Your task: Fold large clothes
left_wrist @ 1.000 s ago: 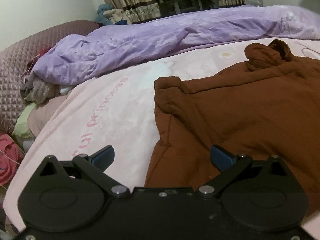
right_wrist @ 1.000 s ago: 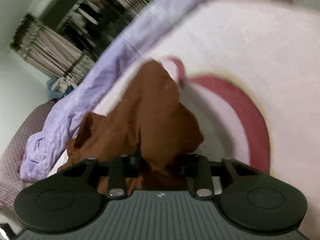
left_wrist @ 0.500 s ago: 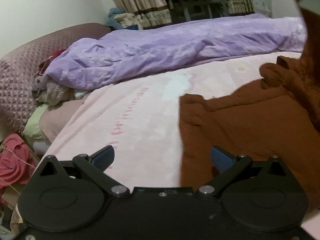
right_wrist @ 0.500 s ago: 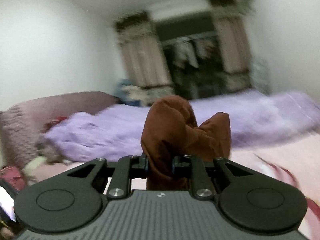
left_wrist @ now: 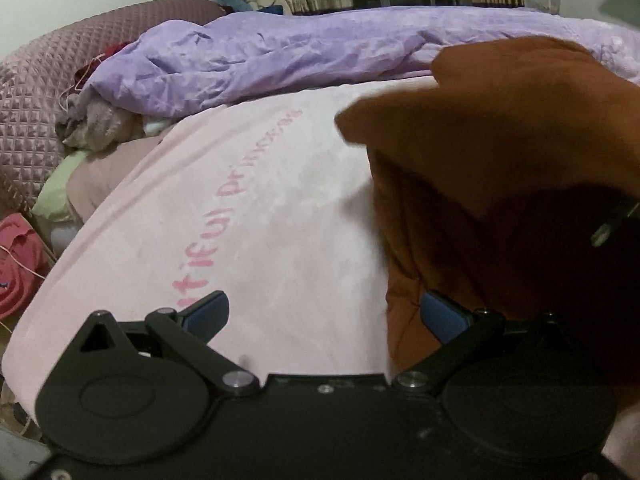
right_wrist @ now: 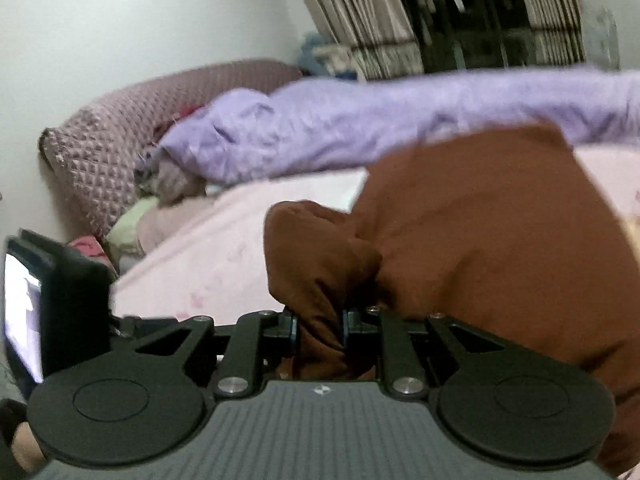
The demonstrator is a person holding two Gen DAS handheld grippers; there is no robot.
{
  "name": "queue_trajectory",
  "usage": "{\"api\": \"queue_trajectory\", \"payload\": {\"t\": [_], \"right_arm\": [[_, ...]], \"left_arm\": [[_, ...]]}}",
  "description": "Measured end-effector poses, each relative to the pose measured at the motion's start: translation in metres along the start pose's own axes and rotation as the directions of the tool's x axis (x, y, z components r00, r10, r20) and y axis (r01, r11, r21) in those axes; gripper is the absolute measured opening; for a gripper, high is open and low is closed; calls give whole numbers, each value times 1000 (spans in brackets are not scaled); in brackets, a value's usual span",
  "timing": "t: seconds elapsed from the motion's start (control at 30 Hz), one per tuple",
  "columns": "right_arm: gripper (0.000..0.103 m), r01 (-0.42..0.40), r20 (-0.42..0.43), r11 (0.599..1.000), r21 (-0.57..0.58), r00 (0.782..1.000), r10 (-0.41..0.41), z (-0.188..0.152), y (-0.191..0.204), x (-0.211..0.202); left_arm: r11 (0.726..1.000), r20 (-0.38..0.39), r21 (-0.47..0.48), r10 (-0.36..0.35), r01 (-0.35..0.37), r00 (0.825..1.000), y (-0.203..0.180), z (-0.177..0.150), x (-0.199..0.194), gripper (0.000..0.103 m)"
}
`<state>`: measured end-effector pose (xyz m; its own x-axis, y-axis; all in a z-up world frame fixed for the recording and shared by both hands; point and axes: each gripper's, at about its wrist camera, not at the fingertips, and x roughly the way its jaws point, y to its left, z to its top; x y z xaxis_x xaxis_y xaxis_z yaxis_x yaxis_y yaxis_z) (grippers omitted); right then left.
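A large brown garment lies on the pink bedsheet, with part of it lifted and draped over the right side of the left wrist view. My left gripper is open and empty, low over the sheet by the garment's left edge. My right gripper is shut on a bunched fold of the brown garment and holds it above the bed. The left gripper's body shows at the left edge of the right wrist view.
A crumpled purple duvet lies along the far side of the bed. A quilted mauve headboard and a pile of clothes are at the left. A red item lies beside the bed. Curtains hang behind.
My right gripper has swung the held fold of the brown garment over to the left, so it now drapes across the garment in the left wrist view. The left gripper stays open.
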<state>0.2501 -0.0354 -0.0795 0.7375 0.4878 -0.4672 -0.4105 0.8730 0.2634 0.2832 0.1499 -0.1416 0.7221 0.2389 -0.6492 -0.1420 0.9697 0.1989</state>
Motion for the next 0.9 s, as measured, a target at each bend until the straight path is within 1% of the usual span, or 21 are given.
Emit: {"api": "queue_trajectory", "payload": {"t": [0.1, 0.17, 0.2, 0.27, 0.3, 0.33, 0.4, 0.47, 0.53, 0.57, 0.63, 0.7, 0.8, 0.83, 0.87, 0.9], "right_arm": [[21, 20, -2, 999, -46, 1000, -20, -16, 7, -3], [23, 17, 5, 998, -68, 1000, -17, -15, 14, -7], [26, 15, 16, 996, -84, 1000, -14, -11, 18, -12], [38, 5, 49, 994, -111, 999, 0, -2, 23, -23], [48, 4, 73, 993, -119, 997, 4, 2, 26, -35], [62, 5, 92, 992, -125, 996, 7, 5, 28, -41], [76, 4, 126, 991, -134, 992, 13, 12, 32, -61], [70, -5, 157, 989, -146, 987, 28, 19, 37, -78], [56, 6, 224, 989, -144, 974, 26, 26, 37, -97], [55, 39, 262, 989, -141, 965, 0, 31, 36, -103], [54, 145, 303, 979, -141, 948, -97, 38, 30, -112], [54, 231, 298, 964, -130, 937, -184, 42, 15, -112], [54, 336, 224, 940, -63, 922, -315, 43, -13, -101], [54, 357, 204, 933, -42, 917, -342, 42, -22, -98], [54, 376, 184, 926, -27, 912, -365, 41, -30, -96], [54, 400, 166, 917, -13, 905, -392, 41, -38, -92]], "left_arm": [[999, -10, -35, -16, 15, 1000, 4, -4, 4, 103], [997, -14, -65, -30, 29, 999, 5, -8, 1, 103], [996, -14, -77, -35, 33, 999, 6, -8, -1, 103], [996, -8, -83, -39, 38, 999, 7, -7, -7, 103], [996, -3, -80, -37, 36, 999, 6, -6, -13, 103], [996, 1, -78, -33, 32, 999, 6, -5, -20, 103], [996, 31, -85, -39, 42, 999, 8, -2, -41, 103], [991, 84, -112, -67, 76, 994, 13, 2, -65, 103], [985, 129, -131, -93, 110, 987, 15, 6, -84, 103], [983, 144, -134, -109, 129, 984, 15, 9, -92, 103], [979, 167, -122, -141, 162, 976, 12, 17, -101, 103], [976, 176, -117, -162, 183, 971, 7, 29, -105, 103], [961, 168, -134, -220, 243, 961, 3, 46, -97, 103], [956, 149, -152, -228, 250, 962, 4, 51, -94, 103], [950, 142, -170, -241, 263, 960, 4, 53, -95, 103], [938, 155, -186, -267, 294, 951, 8, 55, -97, 103]]}}
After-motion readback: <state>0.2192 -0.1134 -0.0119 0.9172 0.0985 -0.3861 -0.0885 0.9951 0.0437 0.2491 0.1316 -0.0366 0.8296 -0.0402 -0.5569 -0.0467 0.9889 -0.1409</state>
